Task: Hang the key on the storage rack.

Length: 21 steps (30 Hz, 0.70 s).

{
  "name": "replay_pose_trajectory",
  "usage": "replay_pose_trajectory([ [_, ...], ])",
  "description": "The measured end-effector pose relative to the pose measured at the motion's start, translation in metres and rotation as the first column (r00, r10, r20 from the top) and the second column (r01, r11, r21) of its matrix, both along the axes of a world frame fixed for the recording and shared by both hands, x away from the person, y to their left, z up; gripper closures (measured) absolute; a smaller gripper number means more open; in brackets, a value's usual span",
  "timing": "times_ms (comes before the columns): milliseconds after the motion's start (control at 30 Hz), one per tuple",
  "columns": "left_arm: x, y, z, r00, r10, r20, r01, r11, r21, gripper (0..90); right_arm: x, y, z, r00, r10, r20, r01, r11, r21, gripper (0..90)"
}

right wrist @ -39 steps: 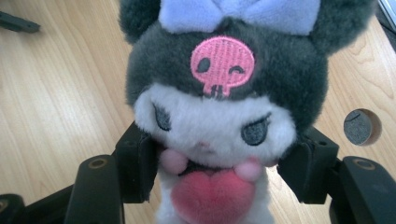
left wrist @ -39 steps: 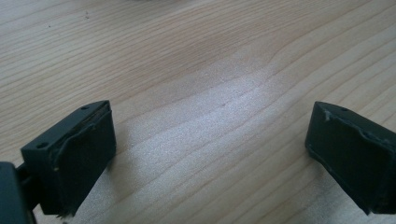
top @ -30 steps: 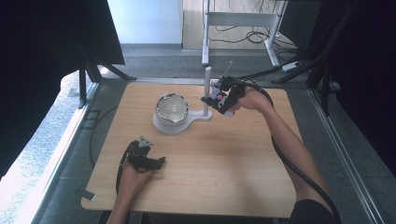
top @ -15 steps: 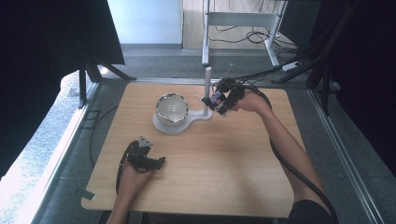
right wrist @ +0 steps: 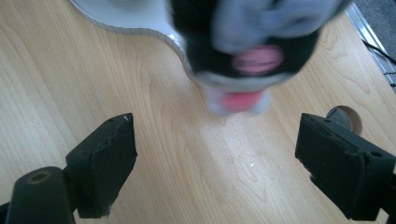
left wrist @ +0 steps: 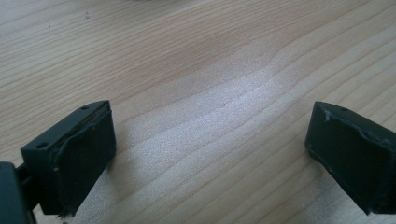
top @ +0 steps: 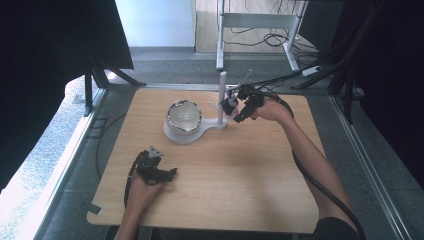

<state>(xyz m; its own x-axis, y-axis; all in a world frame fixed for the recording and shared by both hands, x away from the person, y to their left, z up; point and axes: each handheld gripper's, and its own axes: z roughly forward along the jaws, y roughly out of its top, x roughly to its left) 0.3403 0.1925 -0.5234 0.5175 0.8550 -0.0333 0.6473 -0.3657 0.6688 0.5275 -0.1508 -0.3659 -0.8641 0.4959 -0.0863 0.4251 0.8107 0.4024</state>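
A light wooden table (top: 235, 175) stands on grey floor (top: 175, 67). Dark curtains (top: 45, 60) flank it. A white metal frame (top: 260, 22) stands beyond.

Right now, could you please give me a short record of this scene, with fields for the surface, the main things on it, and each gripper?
Surface: wooden table
Bowl: shiny bowl on a white stand base
Post: white upright post on the same base
Hanging thing: blurred black, white and pink object near the post, kind unclear
Left gripper: left gripper open, low over bare wood
Right gripper: right gripper open, beside the post
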Motion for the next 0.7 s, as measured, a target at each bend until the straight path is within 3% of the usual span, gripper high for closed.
replay_pose_trajectory([
  [433,0.0,0.0,0.0,1.0,0.0,0.0,0.0,1.0,0.0,1.7,-0.011,-0.005,0.002,0.9998,0.013,0.017,-0.013,1.0,0.0,5.2],
  [700,0.0,0.0,0.0,1.0,0.001,0.0,-0.001,1.0,0.001,1.7,-0.02,-0.014,0.005,0.9994,0.019,0.031,-0.018,0.999,-0.033,2.6],
])
